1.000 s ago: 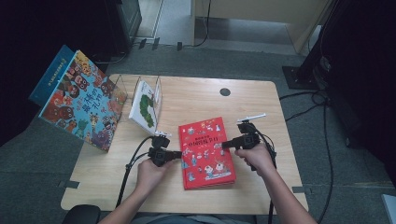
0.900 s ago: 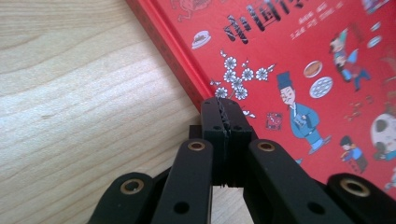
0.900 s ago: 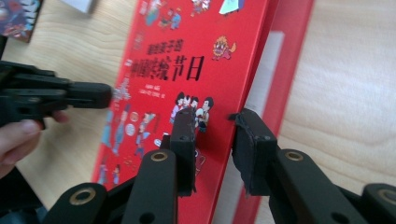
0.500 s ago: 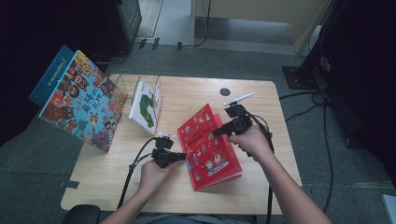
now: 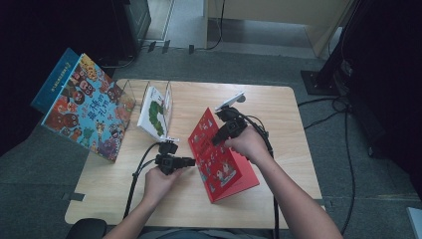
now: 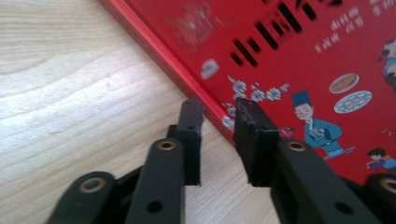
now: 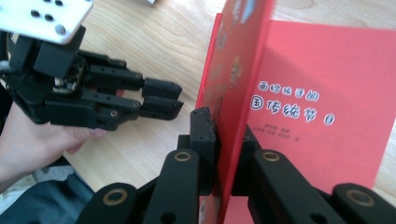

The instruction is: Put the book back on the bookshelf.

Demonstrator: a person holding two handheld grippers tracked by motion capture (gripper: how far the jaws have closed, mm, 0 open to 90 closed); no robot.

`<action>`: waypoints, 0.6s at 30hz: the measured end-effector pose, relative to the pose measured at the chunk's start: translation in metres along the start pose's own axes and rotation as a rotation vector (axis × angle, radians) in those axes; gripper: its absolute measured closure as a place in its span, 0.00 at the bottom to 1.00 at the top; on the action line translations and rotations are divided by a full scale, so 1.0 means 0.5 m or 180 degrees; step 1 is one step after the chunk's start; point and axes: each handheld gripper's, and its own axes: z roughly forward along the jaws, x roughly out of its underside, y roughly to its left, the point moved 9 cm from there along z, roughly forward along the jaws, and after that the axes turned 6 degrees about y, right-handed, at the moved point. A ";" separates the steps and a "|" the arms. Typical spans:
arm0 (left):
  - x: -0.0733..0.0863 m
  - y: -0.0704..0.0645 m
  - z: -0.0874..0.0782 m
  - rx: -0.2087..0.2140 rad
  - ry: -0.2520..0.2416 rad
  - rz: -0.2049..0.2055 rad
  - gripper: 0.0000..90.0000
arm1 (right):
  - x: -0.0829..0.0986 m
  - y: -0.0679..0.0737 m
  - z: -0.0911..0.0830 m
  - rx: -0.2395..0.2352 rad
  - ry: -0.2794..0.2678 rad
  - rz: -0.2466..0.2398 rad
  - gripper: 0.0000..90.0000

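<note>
Clear divider rack (image 5: pixel 130 88) holds a white book (image 5: pixel 155 110). Right gripper (image 7: pixel 227 133) clamps red book's cover (image 7: pixel 236 70), lifted; left gripper (image 6: pixel 218 122) narrowly open at its edge.

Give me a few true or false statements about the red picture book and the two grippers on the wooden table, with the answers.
1. The right gripper clamps the front cover of the red picture book. True.
2. The red book lies fully shut and flat. False: its cover is lifted, showing a red title page.
3. The left gripper is shut on the book. False: its jaws stand apart at the cover's edge.
4. A white book with a green caterpillar stands in a clear rack. True.
5. The light wooden table is round. False: it is rectangular.
</note>
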 end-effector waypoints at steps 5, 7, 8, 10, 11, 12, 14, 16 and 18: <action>-0.004 0.000 -0.004 0.0009 0.0003 0.0064 0.58 | 0.002 0.003 -0.016 0.0121 0.0118 -0.0111 0.98; -0.004 -0.001 -0.003 0.0001 0.0005 0.0103 0.54 | 0.003 0.005 -0.023 0.0149 0.0168 -0.0157 0.98; -0.004 -0.002 -0.003 -0.0007 0.0016 0.0119 0.52 | 0.000 0.006 -0.027 0.0136 0.0153 -0.0186 0.98; -0.005 -0.005 -0.002 0.0037 0.0004 0.0127 0.50 | -0.003 0.006 -0.040 0.0122 0.0135 -0.0199 0.98; -0.007 -0.007 -0.003 0.0045 -0.0012 0.0126 0.48 | -0.004 0.007 -0.047 0.0106 0.0120 -0.0217 0.98; -0.007 -0.010 -0.003 0.0073 -0.0011 0.0129 0.48 | -0.005 0.005 -0.054 0.0104 0.0098 -0.0209 0.98; -0.010 -0.011 -0.003 0.0115 -0.0019 0.0116 0.45 | -0.007 0.005 -0.067 0.0057 0.0060 -0.0212 0.98; -0.013 -0.013 -0.004 0.0181 -0.0036 0.0068 0.45 | -0.007 0.004 -0.078 0.0029 0.0039 -0.0201 0.98; -0.015 -0.016 -0.003 0.0220 -0.0033 0.0073 0.45 | -0.007 0.002 -0.089 -0.0007 0.0026 -0.0205 0.98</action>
